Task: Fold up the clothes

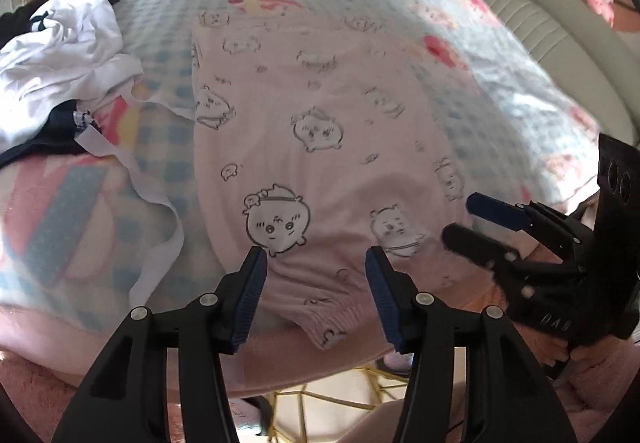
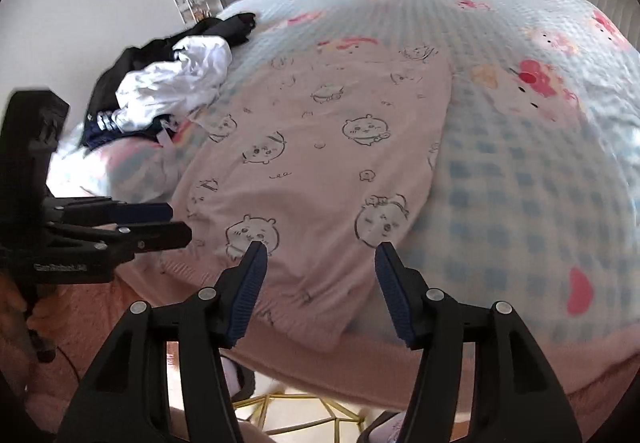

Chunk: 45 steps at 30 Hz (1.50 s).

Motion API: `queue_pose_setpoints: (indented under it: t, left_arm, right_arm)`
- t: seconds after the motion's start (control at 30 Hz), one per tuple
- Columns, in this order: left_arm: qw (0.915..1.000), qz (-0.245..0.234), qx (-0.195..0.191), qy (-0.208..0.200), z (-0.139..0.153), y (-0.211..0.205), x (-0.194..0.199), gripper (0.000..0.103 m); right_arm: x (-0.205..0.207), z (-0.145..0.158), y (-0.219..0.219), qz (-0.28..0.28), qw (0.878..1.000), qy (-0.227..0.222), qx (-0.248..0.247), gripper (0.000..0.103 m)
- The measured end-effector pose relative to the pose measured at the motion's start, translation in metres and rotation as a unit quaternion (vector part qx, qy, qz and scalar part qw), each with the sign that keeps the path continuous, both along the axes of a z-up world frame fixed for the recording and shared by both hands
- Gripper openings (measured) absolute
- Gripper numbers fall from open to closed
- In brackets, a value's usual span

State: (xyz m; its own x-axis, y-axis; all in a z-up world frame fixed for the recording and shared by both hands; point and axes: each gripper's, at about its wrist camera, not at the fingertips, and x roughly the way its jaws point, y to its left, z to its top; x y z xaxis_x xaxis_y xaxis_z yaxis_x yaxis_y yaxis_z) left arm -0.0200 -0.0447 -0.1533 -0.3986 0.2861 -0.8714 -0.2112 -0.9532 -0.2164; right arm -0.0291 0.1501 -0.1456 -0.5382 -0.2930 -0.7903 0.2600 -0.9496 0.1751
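Note:
A pink garment point(image 1: 320, 131) printed with cartoon faces lies spread flat on the bed, its ribbed hem point(image 1: 324, 327) at the near edge. My left gripper point(image 1: 316, 251) hovers over the hem's left part, jaws apart, with no cloth pinched between the blue pads. To its right, my right gripper point(image 1: 460, 217) hangs over the hem's right end. In the right wrist view the same garment point(image 2: 320, 147) lies below my right gripper point(image 2: 322, 247), also open and holding nothing. My left gripper point(image 2: 180, 223) shows at the left of that view, beside the garment's near corner.
A crumpled pile of white and black clothes point(image 1: 60, 55) point(image 2: 172, 83) sits on the bed's far left. A blue checked bedspread point(image 2: 520, 183) covers the bed, with a pink fleece edge point(image 2: 360, 363) in front. A padded grey headboard point(image 1: 540, 11) lies to the right. Tiled floor point(image 1: 340, 395) shows below.

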Motion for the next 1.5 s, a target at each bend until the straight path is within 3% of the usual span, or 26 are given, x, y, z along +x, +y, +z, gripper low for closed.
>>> queue_pose_setpoints:
  t: [0.1, 0.13, 0.3, 0.53, 0.57, 0.63, 0.67, 0.83, 0.97, 1.03, 1.13, 1.2, 1.5]
  left_arm:
    - [0.9988, 0.005, -0.039, -0.030, -0.019, -0.001, 0.002, 0.056]
    - [0.9990, 0.009, -0.029, -0.032, -0.019, -0.006, 0.004, 0.056]
    - [0.9996, 0.025, -0.001, -0.014, -0.008, -0.019, 0.015, 0.055]
    - [0.9988, 0.011, 0.019, 0.045, 0.013, -0.008, 0.009, 0.055]
    - [0.9990, 0.009, 0.011, 0.041, 0.010, -0.008, 0.007, 0.055]
    - [0.9983, 0.032, -0.045, 0.016, -0.005, -0.013, 0.003, 0.055]
    - [0.9971, 0.043, -0.062, 0.005, -0.011, -0.017, 0.001, 0.055]
    - [0.9971, 0.072, 0.024, 0.011, -0.004, -0.044, 0.004, 0.055]
    - [0.9968, 0.057, 0.045, 0.034, 0.005, -0.036, 0.001, 0.055]
    - [0.9974, 0.036, 0.048, 0.039, 0.003, -0.023, 0.000, 0.055]
    - [0.9997, 0.024, -0.006, 0.007, -0.014, -0.013, -0.004, 0.055]
    - [0.9995, 0.030, -0.008, -0.009, -0.022, -0.018, -0.006, 0.056]
    - [0.9981, 0.036, 0.034, 0.039, 0.007, -0.021, -0.013, 0.055]
  right_arm:
    - [-0.002, -0.022, -0.008, 0.006, 0.999, -0.027, 0.028, 0.058]
    - [0.001, -0.028, -0.008, 0.008, 0.999, -0.031, 0.038, 0.058]
    - [0.016, -0.029, 0.016, -0.011, 0.999, -0.047, -0.001, 0.058]
    - [0.017, 0.001, 0.022, -0.053, 0.998, 0.021, 0.003, 0.058]
    - [0.013, -0.005, 0.020, -0.057, 0.998, 0.010, 0.022, 0.058]
    - [0.006, -0.019, 0.016, -0.064, 0.996, -0.015, 0.062, 0.058]
    - [0.008, -0.021, 0.021, -0.071, 0.996, -0.016, 0.054, 0.058]
    - [0.020, -0.006, 0.048, -0.105, 0.994, -0.001, -0.001, 0.058]
    - [0.013, -0.011, 0.051, -0.107, 0.994, -0.022, -0.027, 0.058]
    - [0.008, -0.016, 0.047, -0.098, 0.994, -0.033, -0.028, 0.058]
    - [0.009, -0.025, 0.029, -0.076, 0.996, -0.035, 0.032, 0.058]
    - [0.012, -0.025, 0.027, -0.074, 0.996, -0.034, 0.043, 0.058]
    - [0.004, -0.014, 0.049, -0.094, 0.994, -0.038, -0.032, 0.058]
